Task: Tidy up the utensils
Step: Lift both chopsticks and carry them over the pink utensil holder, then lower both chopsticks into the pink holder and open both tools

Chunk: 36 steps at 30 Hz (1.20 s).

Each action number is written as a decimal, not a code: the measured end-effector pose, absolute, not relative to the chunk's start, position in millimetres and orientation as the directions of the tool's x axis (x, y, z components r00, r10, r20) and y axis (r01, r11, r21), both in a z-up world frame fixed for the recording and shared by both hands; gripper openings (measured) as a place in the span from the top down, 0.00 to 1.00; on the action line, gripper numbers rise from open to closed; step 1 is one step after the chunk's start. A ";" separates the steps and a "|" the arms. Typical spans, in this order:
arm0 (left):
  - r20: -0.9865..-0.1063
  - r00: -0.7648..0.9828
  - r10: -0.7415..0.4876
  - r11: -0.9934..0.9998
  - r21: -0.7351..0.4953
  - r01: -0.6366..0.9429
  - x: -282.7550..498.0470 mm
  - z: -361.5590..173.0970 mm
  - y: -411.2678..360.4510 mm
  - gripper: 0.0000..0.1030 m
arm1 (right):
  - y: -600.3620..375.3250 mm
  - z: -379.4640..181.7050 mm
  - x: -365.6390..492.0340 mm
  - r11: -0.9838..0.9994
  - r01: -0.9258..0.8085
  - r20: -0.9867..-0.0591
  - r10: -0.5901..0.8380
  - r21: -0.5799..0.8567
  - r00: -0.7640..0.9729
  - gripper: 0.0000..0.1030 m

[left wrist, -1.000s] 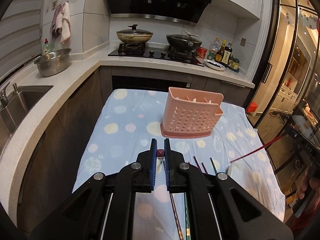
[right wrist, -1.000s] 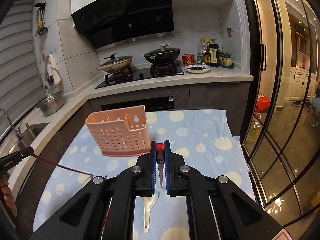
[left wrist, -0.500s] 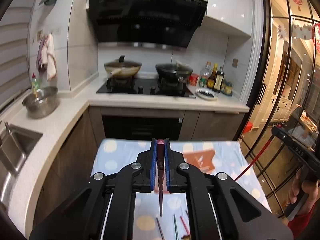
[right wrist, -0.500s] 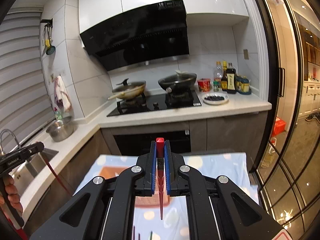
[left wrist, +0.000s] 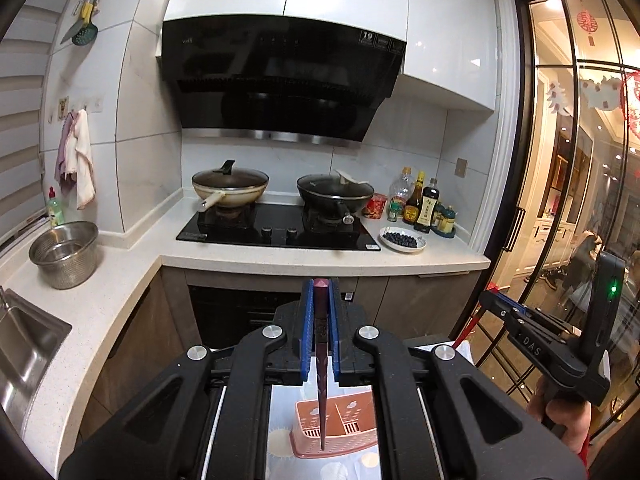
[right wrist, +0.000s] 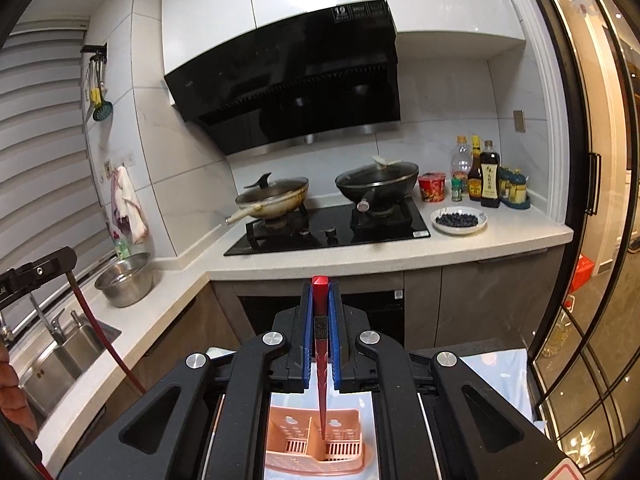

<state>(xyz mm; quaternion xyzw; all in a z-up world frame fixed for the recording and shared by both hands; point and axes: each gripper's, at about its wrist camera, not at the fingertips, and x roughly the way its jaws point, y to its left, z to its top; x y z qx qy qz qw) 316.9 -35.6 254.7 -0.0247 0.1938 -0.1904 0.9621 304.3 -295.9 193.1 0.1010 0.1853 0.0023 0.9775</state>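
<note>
Both chopsticks raised, dark chopstick (left wrist: 321,364) and red chopstick (right wrist: 320,344) upright, tips down over holder (right wrist: 316,446)

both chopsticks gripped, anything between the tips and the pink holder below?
Nothing visible. The left gripper holds the dark chopstick tip-down over the pink holder; the right gripper holds the red chopstick over the same holder. Only open air shows under each tip, and the compartments below look unoccupied.

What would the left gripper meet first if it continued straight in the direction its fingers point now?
Probably the dark oven front under the counter edge. The left gripper, shut on a purple chopstick, points there; depth is unclear.
</note>
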 end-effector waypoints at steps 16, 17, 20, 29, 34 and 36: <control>-0.380 0.840 -0.387 0.922 -0.154 0.355 341.0 243.6 -38.5 0.93 | -296.7 132.3 332.5 0.974 0.064 -0.471 0.047 0.217 0.881 0.93; -0.377 0.842 -0.387 0.922 -0.151 0.356 341.8 244.2 -39.6 0.93 | -296.8 132.7 333.4 0.974 0.065 -0.470 0.046 0.218 0.882 0.93; -0.387 0.840 -0.380 0.925 -0.151 0.349 346.3 238.3 -40.8 0.93 | -295.9 128.5 335.8 0.975 0.070 -0.477 0.041 0.213 0.878 0.93; -0.491 0.806 -0.330 0.944 -0.175 0.281 362.9 193.8 -32.2 0.73 | -302.7 113.1 324.0 0.972 0.113 -0.503 0.007 0.207 0.864 0.59; -0.494 0.825 -0.274 0.961 -0.158 0.225 346.6 177.2 -19.1 0.44 | -307.7 114.2 296.1 0.970 0.130 -0.488 -0.013 0.205 0.873 0.57; -0.506 0.817 -0.277 0.961 -0.163 0.224 338.4 168.4 -12.6 0.42 | -306.3 112.8 281.9 0.972 0.133 -0.490 -0.022 0.192 0.871 0.56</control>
